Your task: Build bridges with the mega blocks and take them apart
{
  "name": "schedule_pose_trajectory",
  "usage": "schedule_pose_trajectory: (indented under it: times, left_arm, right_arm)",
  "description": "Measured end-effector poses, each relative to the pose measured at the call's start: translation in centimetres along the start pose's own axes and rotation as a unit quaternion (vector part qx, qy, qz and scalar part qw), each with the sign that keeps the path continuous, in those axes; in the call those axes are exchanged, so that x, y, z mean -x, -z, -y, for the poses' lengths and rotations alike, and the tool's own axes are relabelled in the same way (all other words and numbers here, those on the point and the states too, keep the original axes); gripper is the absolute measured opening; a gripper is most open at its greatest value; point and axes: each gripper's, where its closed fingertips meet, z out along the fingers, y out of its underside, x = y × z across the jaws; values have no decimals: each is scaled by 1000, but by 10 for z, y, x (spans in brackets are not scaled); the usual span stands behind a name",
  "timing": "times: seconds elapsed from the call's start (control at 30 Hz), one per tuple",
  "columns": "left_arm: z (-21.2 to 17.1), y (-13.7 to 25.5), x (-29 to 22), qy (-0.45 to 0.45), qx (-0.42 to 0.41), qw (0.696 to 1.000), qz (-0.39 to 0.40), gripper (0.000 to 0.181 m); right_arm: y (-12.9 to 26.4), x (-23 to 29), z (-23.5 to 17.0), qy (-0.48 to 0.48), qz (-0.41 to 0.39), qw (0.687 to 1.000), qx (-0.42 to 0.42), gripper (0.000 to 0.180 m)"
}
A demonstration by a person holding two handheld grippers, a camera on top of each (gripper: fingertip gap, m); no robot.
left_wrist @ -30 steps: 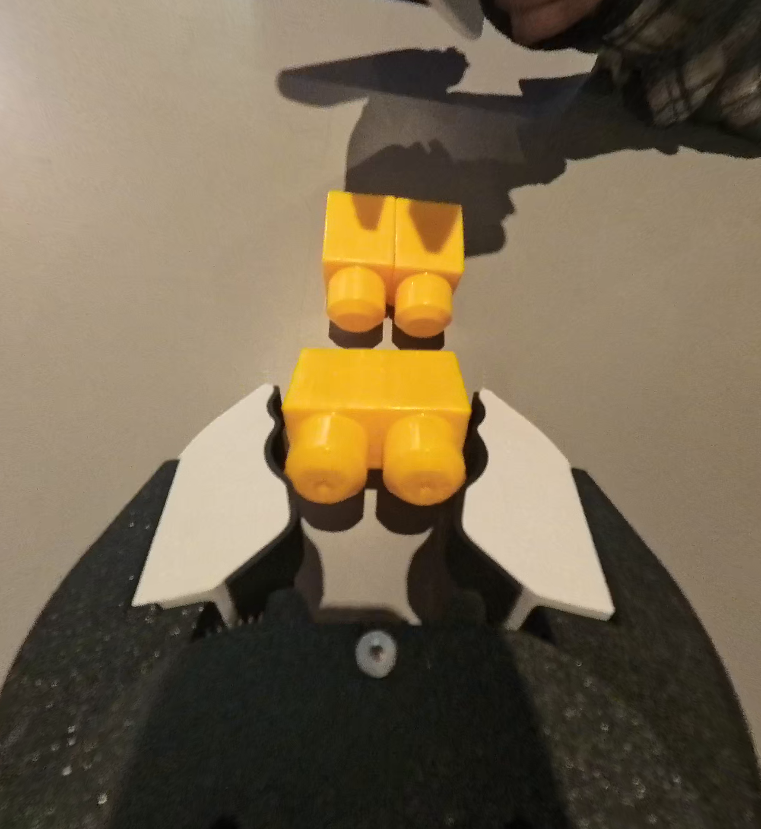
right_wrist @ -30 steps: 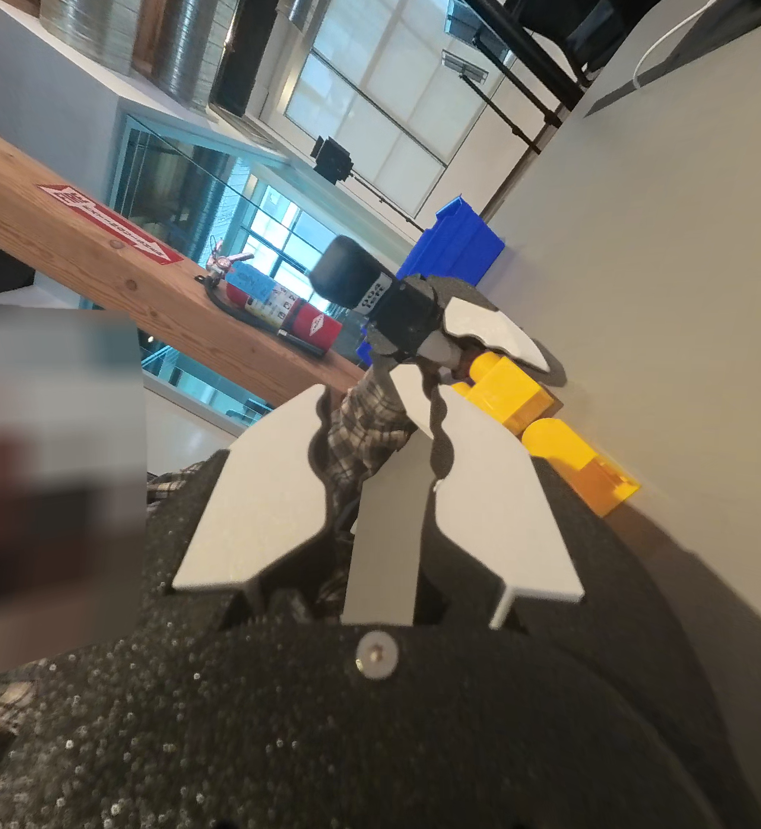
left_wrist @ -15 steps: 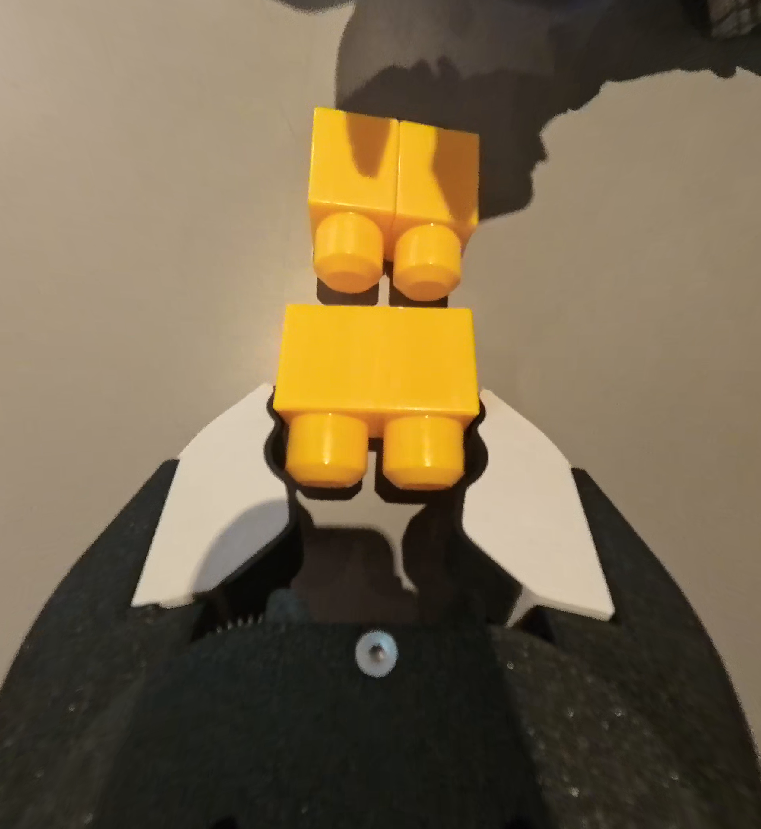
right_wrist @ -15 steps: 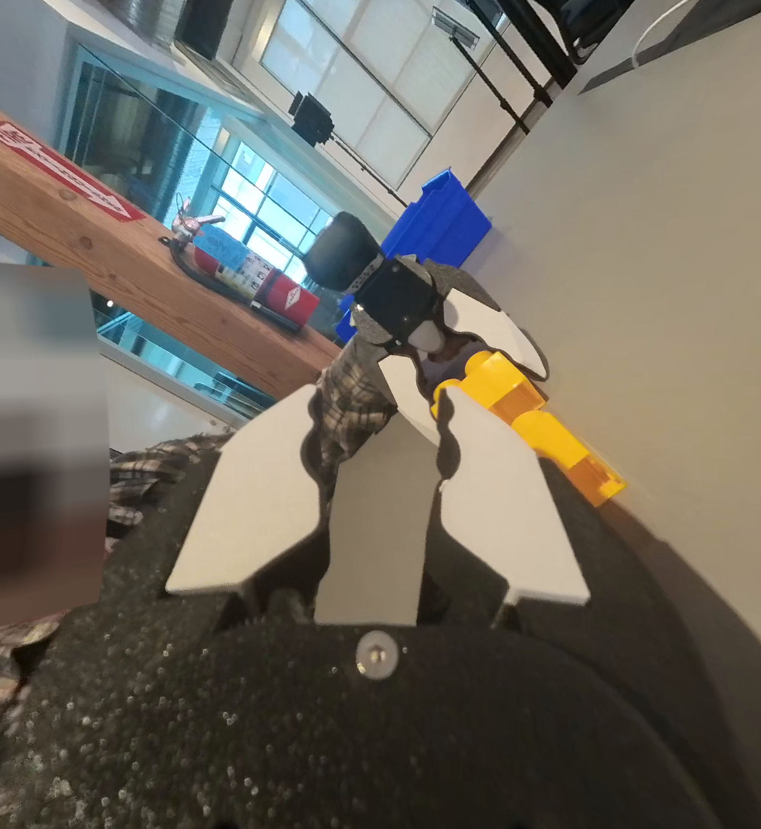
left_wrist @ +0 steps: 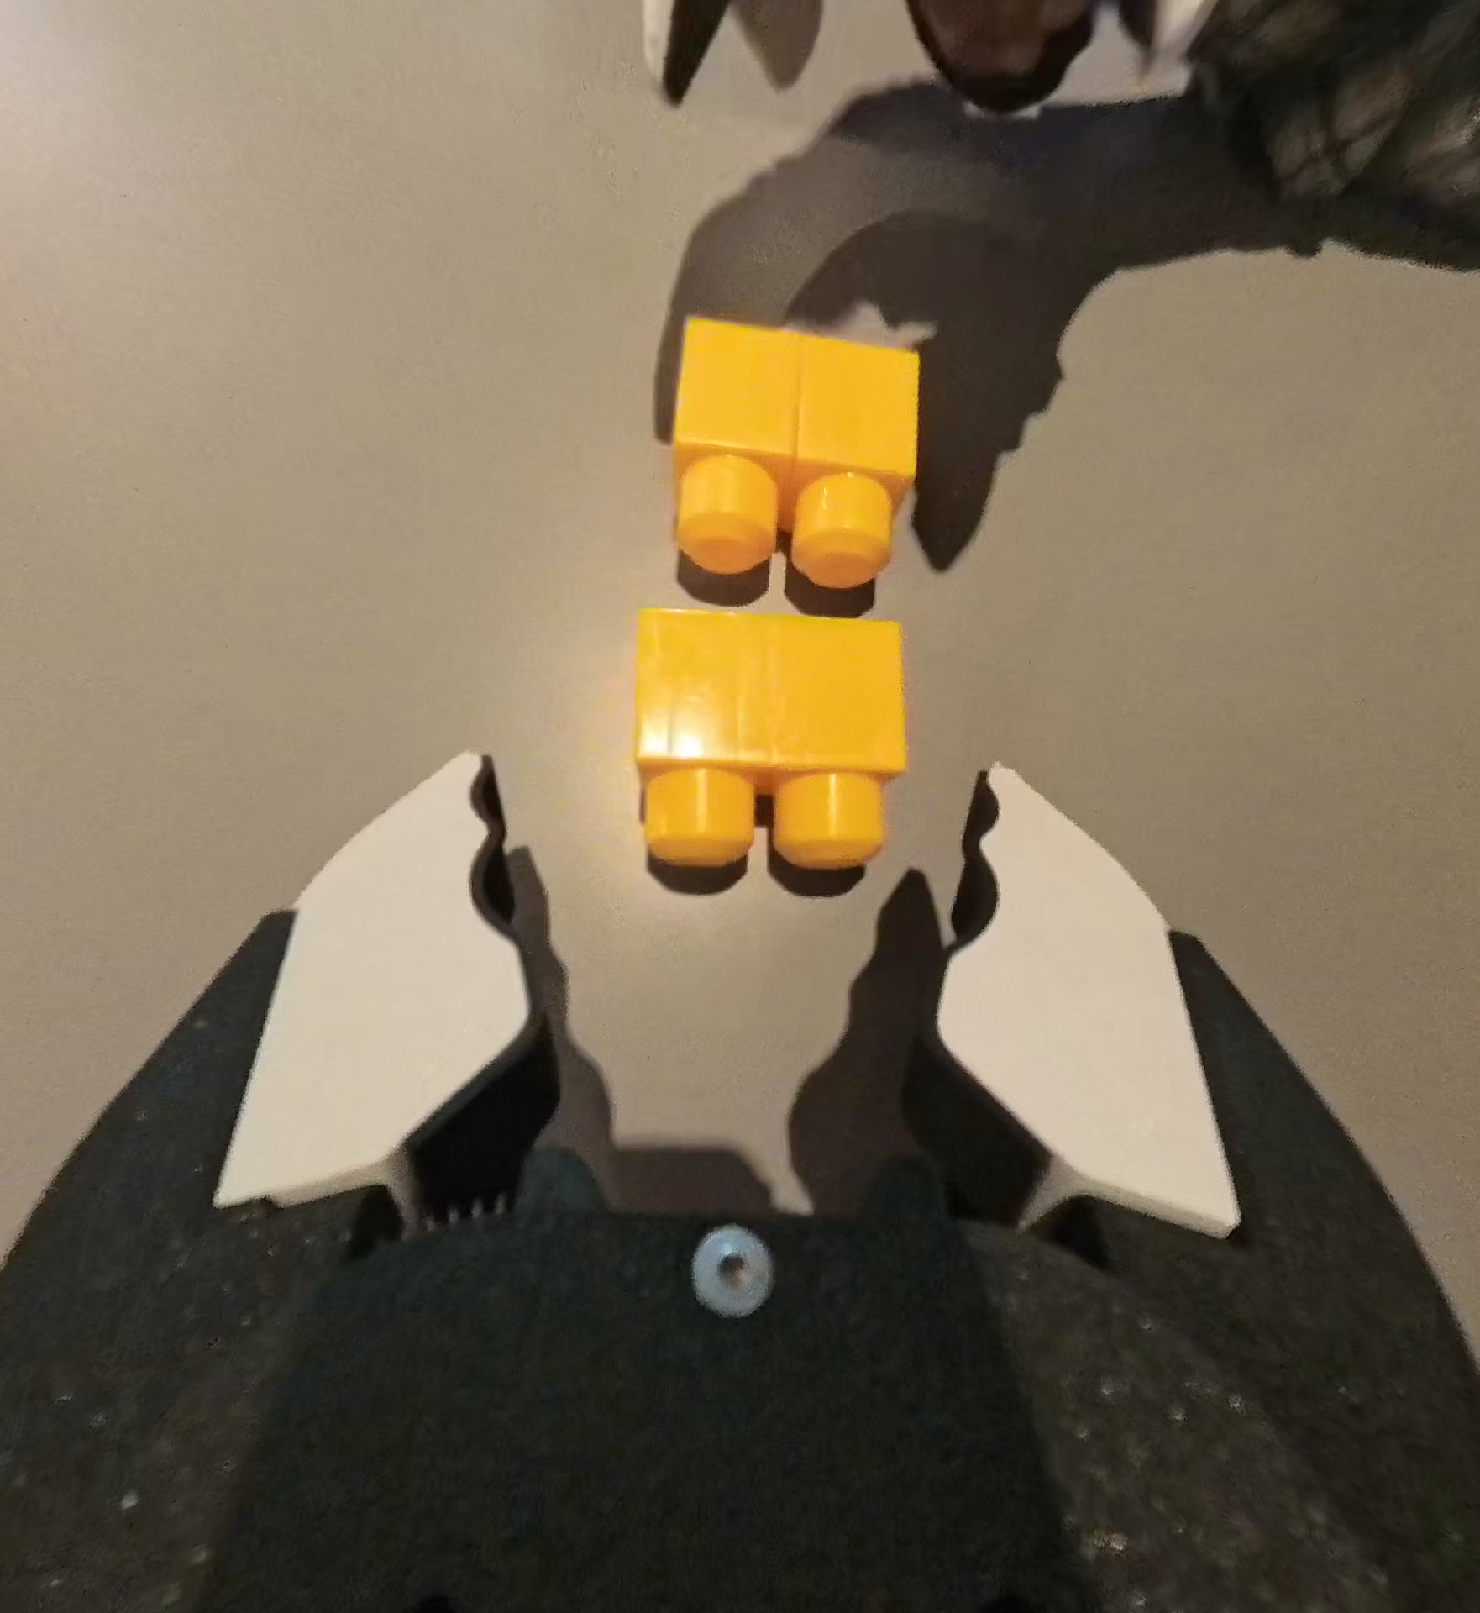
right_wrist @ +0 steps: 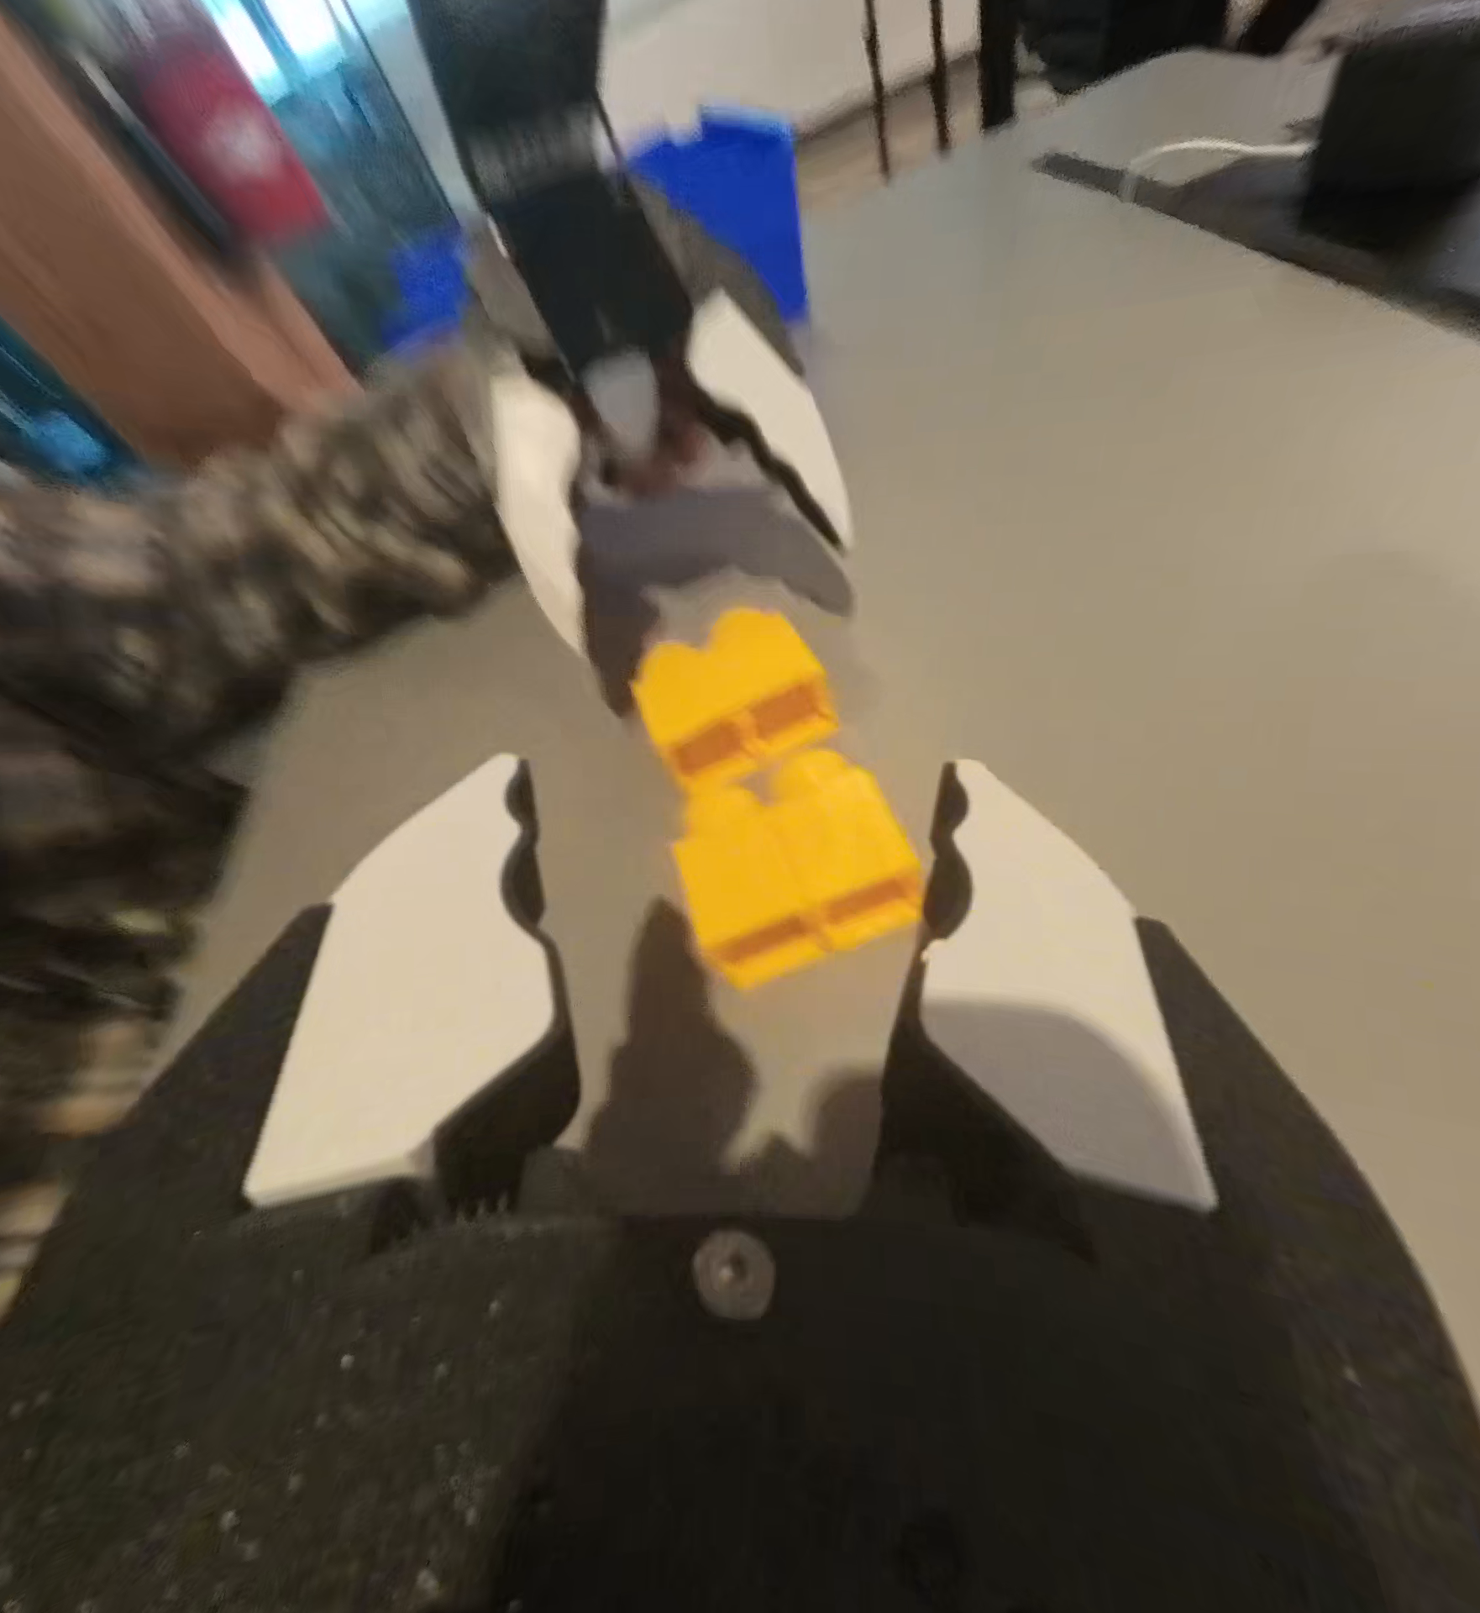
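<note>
Left wrist view: left gripper point(left_wrist: 736, 777) gaped wide, held nothing. 2-stud yellow block point(left_wrist: 770, 698) lay on side on grey table point(left_wrist: 283, 436), just ahead of fingertips, studs toward camera. 2 single-stud yellow blocks point(left_wrist: 798, 410) lay side by side just beyond it, small gap between.

Right wrist view, blurred: right gripper point(right_wrist: 732, 768) spread apart, empty. Single-stud pair near its right finger point(right_wrist: 1059, 943). Plaid sleeve point(right_wrist: 195, 593) at left.
</note>
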Motion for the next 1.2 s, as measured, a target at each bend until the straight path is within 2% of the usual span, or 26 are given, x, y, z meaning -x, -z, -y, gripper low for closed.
schedule_pose_trajectory:
  times: [0.1,0.23,0.3,0.4,0.47,0.67,0.87,1.0,1.2]
  left_arm:
    - [1,18,14,21,-41,999,10,99]
    - [-2,33,29,52,-81,995,14,94]
    - [-4,38,34,57,-87,994,22,92]
    - [-8,42,38,57,-85,994,32,92]
    - [-9,42,39,56,-82,994,35,91]
    - [-8,42,37,51,-79,995,34,90]
    - [-13,35,35,49,-60,996,32,90]
    - [-12,35,34,48,-61,997,30,90]
    - [-14,33,34,50,-54,997,26,89]
  right_arm:
    - [4,-15,-20,112,-57,983,133,90]
    - [5,-23,-42,217,-82,915,331,100]
    - [-2,-20,-45,239,-72,888,386,104]
    - [-12,-18,-51,239,-57,866,436,105]
    - [-19,-19,-57,231,-49,861,451,106]
    - [-29,-24,-64,218,-61,873,432,103]
    - [-30,-20,-71,215,-54,861,458,101]
    - [-31,-20,-72,211,-52,859,463,91]
    - [-33,-20,-74,202,-49,865,457,89]
